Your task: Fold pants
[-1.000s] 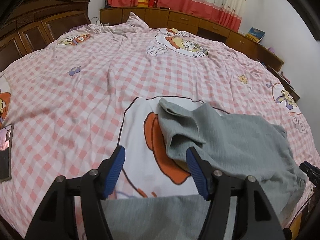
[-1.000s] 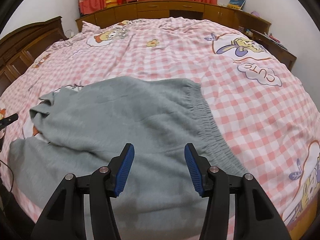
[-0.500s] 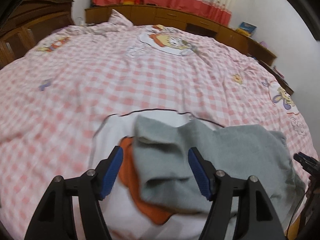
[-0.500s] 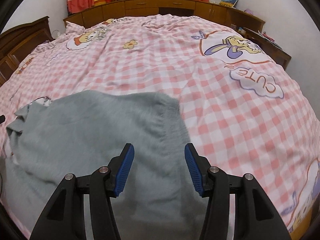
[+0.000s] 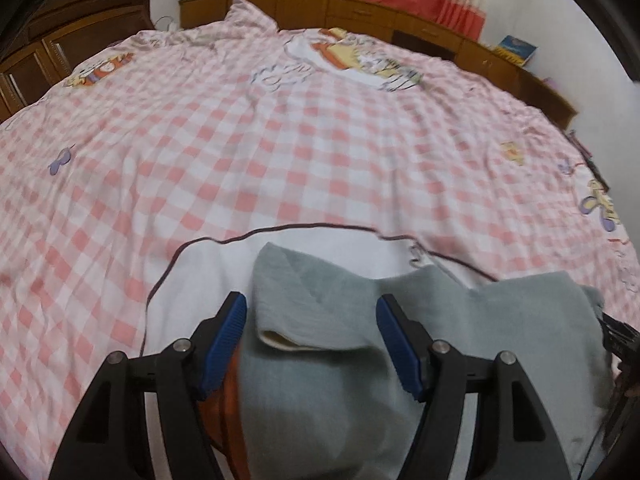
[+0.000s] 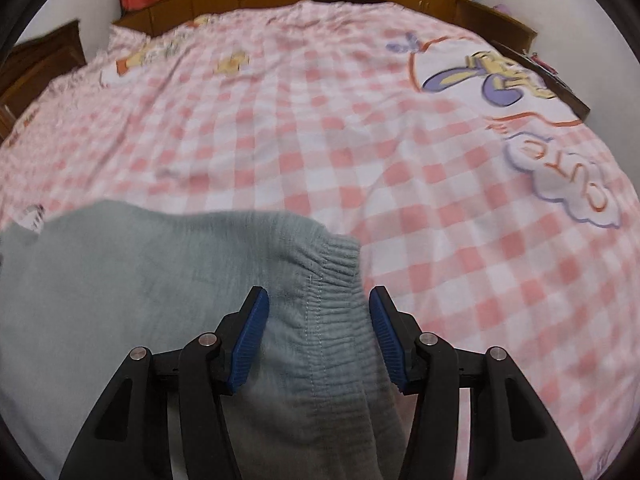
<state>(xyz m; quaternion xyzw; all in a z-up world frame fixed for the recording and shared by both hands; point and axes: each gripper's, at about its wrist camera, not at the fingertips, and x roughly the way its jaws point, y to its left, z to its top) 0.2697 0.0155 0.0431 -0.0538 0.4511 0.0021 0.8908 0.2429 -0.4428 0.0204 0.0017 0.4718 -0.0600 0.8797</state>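
Left gripper [image 5: 312,334], jaws spread, straddles a folded leg hem of the grey pants [image 5: 320,320]; right gripper [image 6: 318,334], jaws also apart, w/ elastic waistband [image 6: 336,276] between them. Pants lie on pink-checked bed [image 5: 280,160].

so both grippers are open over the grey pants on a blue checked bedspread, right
Not quite: the bedspread is pink and white checked, not blue, as both wrist views show. The rest stands: the left gripper and right gripper are open over the grey pants.
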